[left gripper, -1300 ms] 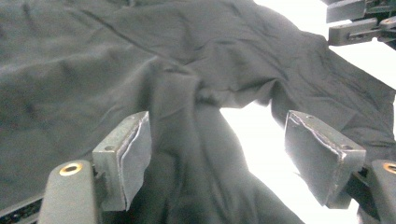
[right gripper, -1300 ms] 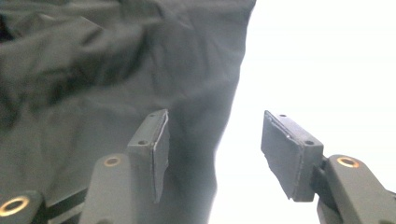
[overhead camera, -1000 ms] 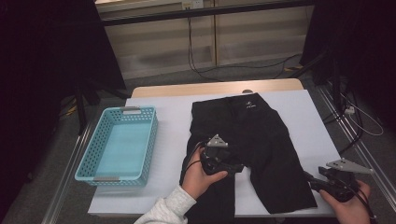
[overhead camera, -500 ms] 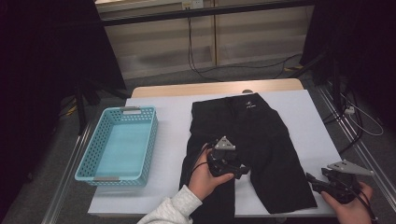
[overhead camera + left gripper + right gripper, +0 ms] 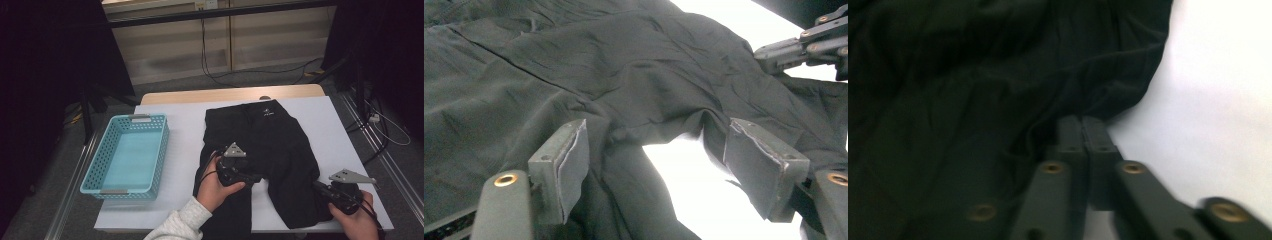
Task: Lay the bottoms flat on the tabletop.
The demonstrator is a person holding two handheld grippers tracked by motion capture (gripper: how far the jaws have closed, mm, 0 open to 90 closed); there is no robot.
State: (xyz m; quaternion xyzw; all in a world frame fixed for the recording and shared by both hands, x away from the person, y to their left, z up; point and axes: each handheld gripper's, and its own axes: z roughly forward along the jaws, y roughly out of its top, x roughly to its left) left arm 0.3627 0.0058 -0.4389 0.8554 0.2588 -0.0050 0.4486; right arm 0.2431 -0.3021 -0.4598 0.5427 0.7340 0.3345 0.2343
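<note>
Black shorts [image 5: 272, 150] spread flat across the middle of the surface [image 5: 340, 130], legs toward the near edge. Right hand-held gripper [image 5: 320, 187] just snapped together at the right leg's outer hem near the near right corner — cloth apparently pinched. Left hand-held gripper [image 5: 659, 165] gaping over the crotch — probably ready for folding.

At my left stands a light blue perforated plastic basket [image 5: 125, 155] on the white rectangular worktop [image 5: 185, 130]. Behind the worktop, black cables [image 5: 260, 70] lie on the grey floor [image 5: 300, 70].
</note>
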